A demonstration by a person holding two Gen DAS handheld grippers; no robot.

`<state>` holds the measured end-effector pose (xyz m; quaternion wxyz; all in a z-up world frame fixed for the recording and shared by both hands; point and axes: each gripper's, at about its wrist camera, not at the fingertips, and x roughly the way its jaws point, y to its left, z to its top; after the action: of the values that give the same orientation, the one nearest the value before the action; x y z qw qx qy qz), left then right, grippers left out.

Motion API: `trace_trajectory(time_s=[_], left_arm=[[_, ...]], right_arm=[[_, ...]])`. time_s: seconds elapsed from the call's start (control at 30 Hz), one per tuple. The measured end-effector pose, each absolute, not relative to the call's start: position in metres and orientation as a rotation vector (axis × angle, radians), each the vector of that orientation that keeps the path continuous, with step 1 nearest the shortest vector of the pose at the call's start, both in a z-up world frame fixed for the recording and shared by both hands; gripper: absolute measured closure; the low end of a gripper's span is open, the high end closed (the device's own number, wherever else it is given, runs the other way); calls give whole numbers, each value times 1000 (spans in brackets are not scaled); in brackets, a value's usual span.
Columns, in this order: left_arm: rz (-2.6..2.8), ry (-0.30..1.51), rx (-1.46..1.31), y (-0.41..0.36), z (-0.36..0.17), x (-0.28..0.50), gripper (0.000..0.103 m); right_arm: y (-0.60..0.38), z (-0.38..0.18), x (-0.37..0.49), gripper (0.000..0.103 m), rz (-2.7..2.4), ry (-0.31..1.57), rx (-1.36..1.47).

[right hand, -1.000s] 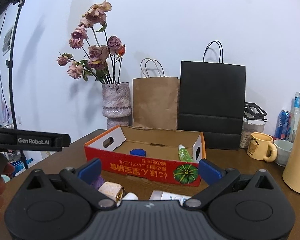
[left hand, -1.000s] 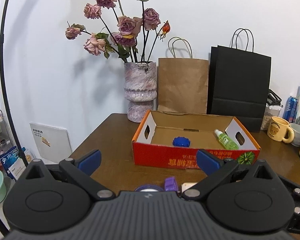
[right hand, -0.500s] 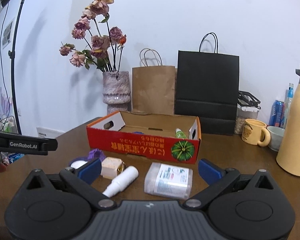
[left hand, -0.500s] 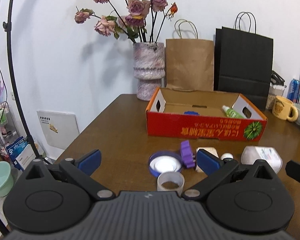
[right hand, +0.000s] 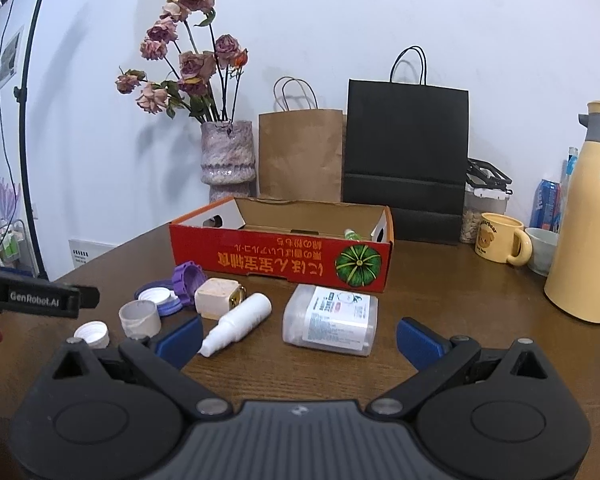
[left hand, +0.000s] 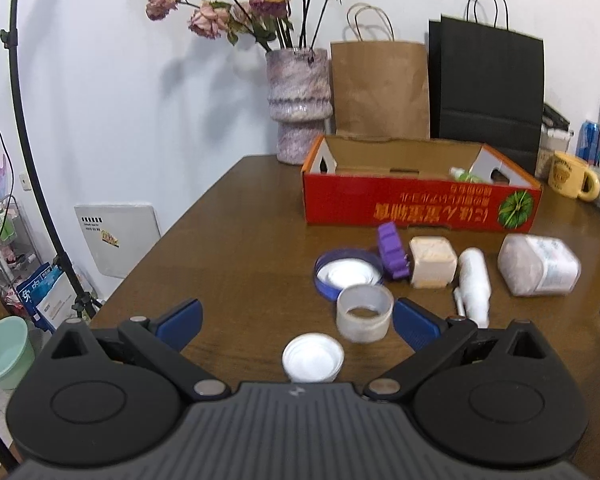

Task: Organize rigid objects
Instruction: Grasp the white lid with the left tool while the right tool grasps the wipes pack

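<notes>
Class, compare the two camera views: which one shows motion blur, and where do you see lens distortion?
Left wrist view: slightly smeared, notably the red cardboard box lettering and clear tape roll. Right wrist view: sharper print on the box. Both: fisheye bending, dark corners, the black light stand pole curving.

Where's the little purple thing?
The purple piece lies on the table in front of the red box, between the blue-rimmed lid and the beige block. It shows left of centre in the right wrist view.

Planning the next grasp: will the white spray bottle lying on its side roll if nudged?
Probably: the white spray bottle is round and lies flat on the smooth table, so it may roll. It looks like light, slick plastic.
</notes>
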<state>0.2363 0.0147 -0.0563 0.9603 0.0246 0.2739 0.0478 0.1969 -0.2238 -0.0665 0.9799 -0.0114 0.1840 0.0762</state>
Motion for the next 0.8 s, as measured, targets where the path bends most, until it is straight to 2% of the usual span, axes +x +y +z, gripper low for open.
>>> trace_trajectory(time_s=[0.5, 0.63, 0.7, 0.77, 0.8], left_arm=[[59, 676, 36, 28, -96, 260, 1], [53, 704, 20, 29, -101, 265, 19], [26, 697, 5, 30, -101, 264, 33], [15, 680, 10, 27, -99, 262, 61], [8, 674, 8, 27, -99, 261, 62]], right_arm=[[-215, -84, 201, 0, 138, 390, -25], [-215, -85, 202, 0, 139, 390, -24], [-214, -86, 203, 0, 140, 392, -24], [-213, -89, 204, 0, 142, 394, -25], [-212, -91, 205, 0, 143, 396, -26]])
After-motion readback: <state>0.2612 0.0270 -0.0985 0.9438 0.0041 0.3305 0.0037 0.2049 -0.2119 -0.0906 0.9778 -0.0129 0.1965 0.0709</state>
